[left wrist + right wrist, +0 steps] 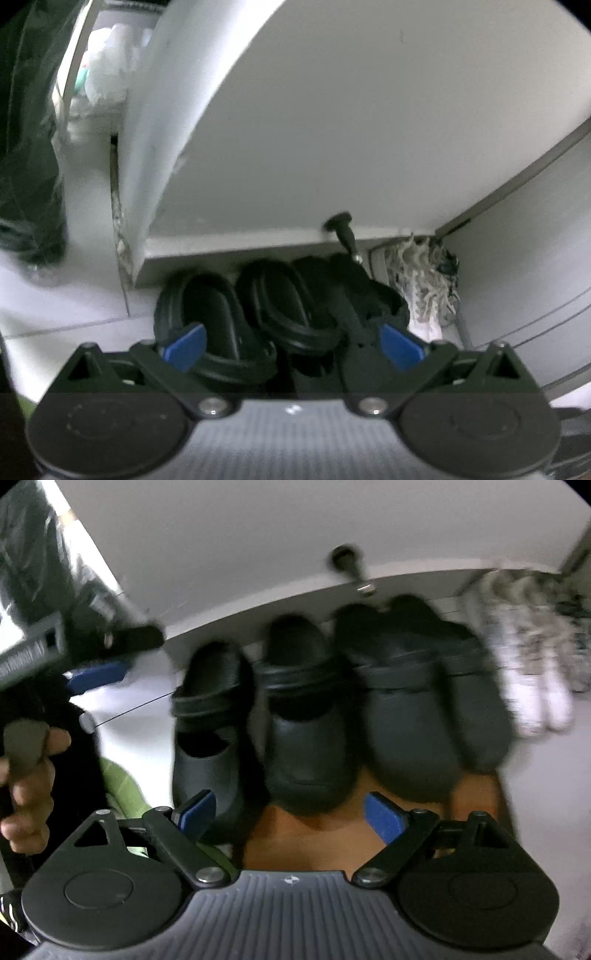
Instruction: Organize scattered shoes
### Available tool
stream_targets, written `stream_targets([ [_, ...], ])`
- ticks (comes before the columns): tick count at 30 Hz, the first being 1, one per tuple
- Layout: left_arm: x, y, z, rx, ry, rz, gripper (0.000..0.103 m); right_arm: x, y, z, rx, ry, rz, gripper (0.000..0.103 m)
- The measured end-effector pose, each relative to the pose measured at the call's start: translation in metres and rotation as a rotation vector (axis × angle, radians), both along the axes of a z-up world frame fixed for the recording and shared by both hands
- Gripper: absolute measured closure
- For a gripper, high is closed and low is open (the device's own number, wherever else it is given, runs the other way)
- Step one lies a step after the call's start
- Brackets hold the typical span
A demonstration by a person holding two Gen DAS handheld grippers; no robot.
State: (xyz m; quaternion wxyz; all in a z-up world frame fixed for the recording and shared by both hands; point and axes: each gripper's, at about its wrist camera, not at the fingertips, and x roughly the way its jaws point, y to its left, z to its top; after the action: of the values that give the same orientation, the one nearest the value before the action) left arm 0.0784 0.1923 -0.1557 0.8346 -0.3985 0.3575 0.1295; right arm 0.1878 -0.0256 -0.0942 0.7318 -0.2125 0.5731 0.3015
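Both hand-held grippers, right and left, gape empty above black clogs lined against the white cabinet. Descending carelessly, either could nudge a clog askew or snag the white patterned shoes beside them.

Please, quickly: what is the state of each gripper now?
Left gripper: open, holding nothing.
Right gripper: open, holding nothing, above the black clogs.
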Motion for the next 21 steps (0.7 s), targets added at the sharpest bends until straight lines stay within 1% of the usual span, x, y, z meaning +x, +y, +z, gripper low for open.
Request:
stream_targets([
  [1,0.002,-0.002,0.002,-0.010,0.008,-0.011,0.001,0.001,-0.002,0.003,-0.001,0.001,-0.009,0.011],
  [3,0.007,-0.006,0.014,-0.014,0.016,-0.042,0.001,0.001,-0.013,0.025,-0.009,0.006,-0.081,0.011],
  [4,0.008,-0.007,0.018,-0.006,0.013,-0.052,0.001,-0.004,-0.020,0.046,-0.021,0.007,-0.130,0.011],
  [6,0.016,-0.010,0.039,0.027,-0.011,-0.108,0.001,-0.014,-0.026,0.073,0.010,-0.016,-0.139,0.007],
  [7,0.021,-0.011,0.055,0.045,-0.030,-0.140,0.001,-0.016,-0.026,0.077,0.014,-0.028,-0.141,0.004],
  [9,0.027,-0.013,0.078,0.060,-0.040,-0.177,0.001,-0.029,-0.032,0.099,0.042,-0.109,-0.163,0.004],
  [12,0.032,-0.020,0.105,0.072,-0.037,-0.229,0.001,-0.038,-0.051,0.123,0.117,-0.221,-0.294,0.004],
  [13,0.032,-0.022,0.113,0.078,-0.036,-0.245,0.001,-0.034,-0.064,0.133,0.167,-0.250,-0.368,0.004],
  [14,0.032,-0.026,0.119,0.090,-0.035,-0.262,0.001,-0.033,-0.068,0.135,0.183,-0.263,-0.399,0.004],
  [15,0.031,-0.031,0.130,0.111,-0.030,-0.291,0.001,-0.030,-0.077,0.139,0.201,-0.284,-0.460,0.003],
  [16,0.029,-0.038,0.141,0.127,-0.013,-0.314,0.000,-0.029,-0.078,0.139,0.204,-0.282,-0.472,0.003],
  [19,0.027,-0.054,0.159,0.127,0.009,-0.350,0.000,-0.026,-0.102,0.145,0.289,-0.240,-0.623,0.002],
  [21,0.024,-0.067,0.170,0.149,0.017,-0.370,0.000,-0.030,-0.112,0.149,0.319,-0.246,-0.671,0.002],
])
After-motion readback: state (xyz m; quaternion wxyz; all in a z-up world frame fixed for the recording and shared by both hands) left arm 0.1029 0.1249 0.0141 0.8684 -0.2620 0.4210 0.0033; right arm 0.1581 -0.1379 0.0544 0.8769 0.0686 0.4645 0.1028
